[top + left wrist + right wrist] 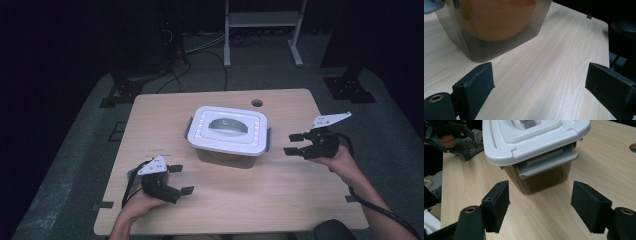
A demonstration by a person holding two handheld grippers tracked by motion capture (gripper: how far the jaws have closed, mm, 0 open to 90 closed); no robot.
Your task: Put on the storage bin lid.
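A light wood-grain table (280, 190) with rounded corners and a round hole (257, 103) near its far edge is seen on grey carpet (65, 165) in a dark room; a white frame (262, 30) and cables (195, 50) are visible behind it. A lidded container (227, 135) with orange contents is placed at the table's centre. The left gripper (181, 179) is held near the front edge and the right gripper (292, 143) beside the container's latch (547, 165), both with jaws spread and nothing between them.
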